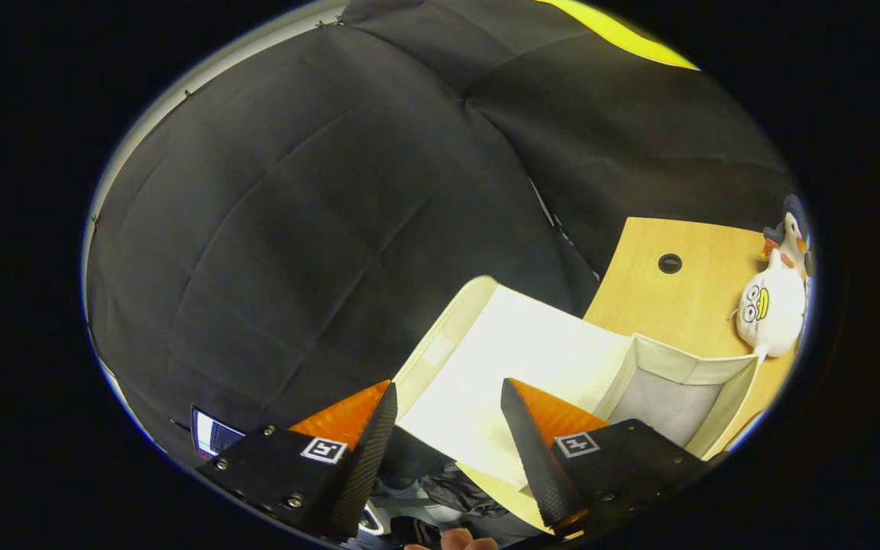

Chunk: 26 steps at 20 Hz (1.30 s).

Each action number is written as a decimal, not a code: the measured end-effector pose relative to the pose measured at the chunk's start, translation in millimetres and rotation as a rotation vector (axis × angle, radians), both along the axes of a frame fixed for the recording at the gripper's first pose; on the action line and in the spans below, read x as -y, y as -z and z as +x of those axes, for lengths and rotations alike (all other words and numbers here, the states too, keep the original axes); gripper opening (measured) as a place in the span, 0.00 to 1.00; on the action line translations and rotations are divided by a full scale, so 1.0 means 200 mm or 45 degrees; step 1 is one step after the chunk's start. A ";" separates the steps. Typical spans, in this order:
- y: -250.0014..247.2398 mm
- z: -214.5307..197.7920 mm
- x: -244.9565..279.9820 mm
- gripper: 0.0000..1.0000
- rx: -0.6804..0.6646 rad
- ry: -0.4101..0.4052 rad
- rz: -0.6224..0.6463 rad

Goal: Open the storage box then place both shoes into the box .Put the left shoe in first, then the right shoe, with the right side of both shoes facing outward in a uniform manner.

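Storage box [532,359]: one, lid raised
Plush toys [772,305]: two, a white one and a smaller one just beyond it
Tabletop [684,305]: one, with one round hole [669,263]
Tool [448,397]: one, two fingers apart, gripping nothing

The storage box [669,382] is a cream fabric box, standing open on a light wooden desk [684,294] — its lid [516,367] is flipped back and lies flat, pale inner face up, just ahead of the fingers. The box's cavity shows a grey lining and soft, slightly sagging walls. A dark shoe [455,489] lies low between the fingers — partly hidden.
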<state>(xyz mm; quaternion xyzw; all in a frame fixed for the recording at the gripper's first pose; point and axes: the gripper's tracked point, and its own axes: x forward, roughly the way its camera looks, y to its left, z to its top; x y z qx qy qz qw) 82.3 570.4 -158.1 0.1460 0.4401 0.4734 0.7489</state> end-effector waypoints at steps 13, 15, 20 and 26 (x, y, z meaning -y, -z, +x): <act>0.02 0.11 0.69 0.97 0.012 0.205 -0.080; 0.07 0.14 0.85 0.97 0.021 0.251 -0.105; 0.15 0.16 1.19 0.97 0.005 0.337 -0.154; 0.27 0.17 1.50 0.97 -0.003 0.419 -0.227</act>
